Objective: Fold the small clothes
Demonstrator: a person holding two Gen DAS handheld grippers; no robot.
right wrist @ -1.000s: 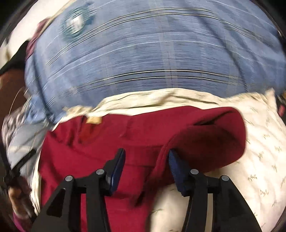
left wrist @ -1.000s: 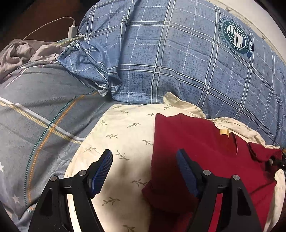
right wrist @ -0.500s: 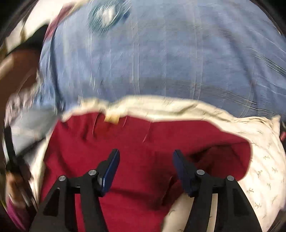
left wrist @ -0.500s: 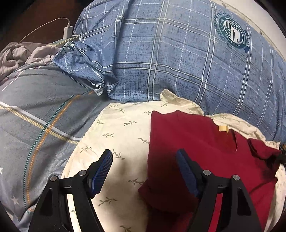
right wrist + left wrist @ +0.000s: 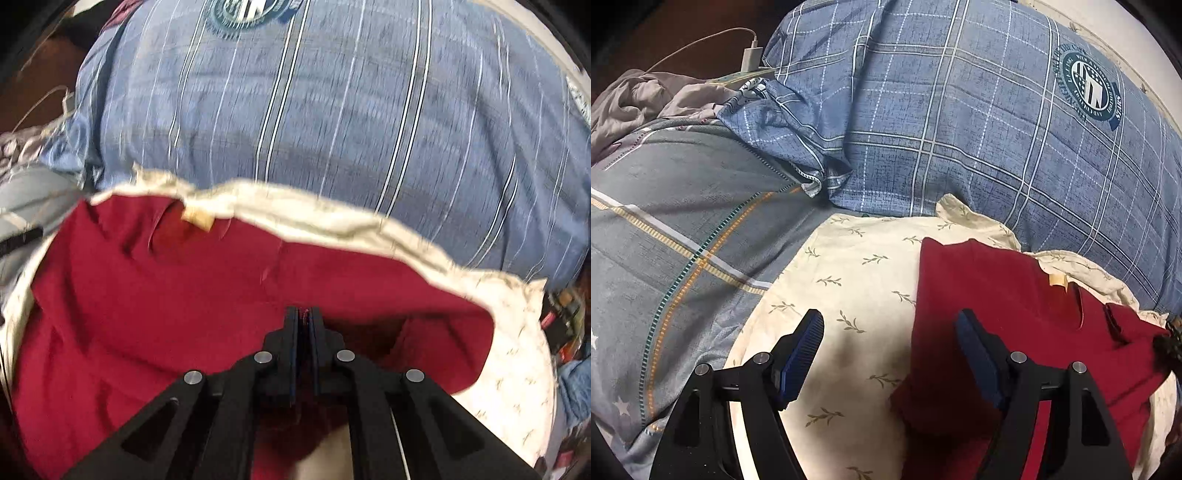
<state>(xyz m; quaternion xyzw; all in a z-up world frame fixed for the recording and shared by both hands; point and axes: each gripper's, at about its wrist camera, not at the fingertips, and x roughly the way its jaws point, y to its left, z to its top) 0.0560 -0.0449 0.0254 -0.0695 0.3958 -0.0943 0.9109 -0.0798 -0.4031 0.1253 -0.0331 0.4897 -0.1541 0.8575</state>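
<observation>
So the big change: our right gripper (image 5: 303, 314) has just been closing, and its fingers are now pinched tight together with a bit of the red shirt (image 5: 184, 295) between the tips. Half a second back those fingers stood wide over the cloth, so we read this as the grab for the next fold (looks like the right-hand side of the shirt, where a flap is already turned over just right of the fingers).

Our left gripper (image 5: 890, 350) hasn't budged, fingers spread wide and holding nothing. In its view, the shirt's left edge (image 5: 1015, 314) runs between the two fingers, with the right finger over red cloth and the left one over the cream leaf-print cloth (image 5: 849, 266) the shirt is lying on. All of that sits on the bed, with the blue plaid pillow (image 5: 960, 129) well beyond the fingertips.

The fold itself isn't done yet, we'd say; the shirt is mostly flat, collar tag (image 5: 1057, 280) facing up. Next is probably lifting that pinched bit across.
</observation>
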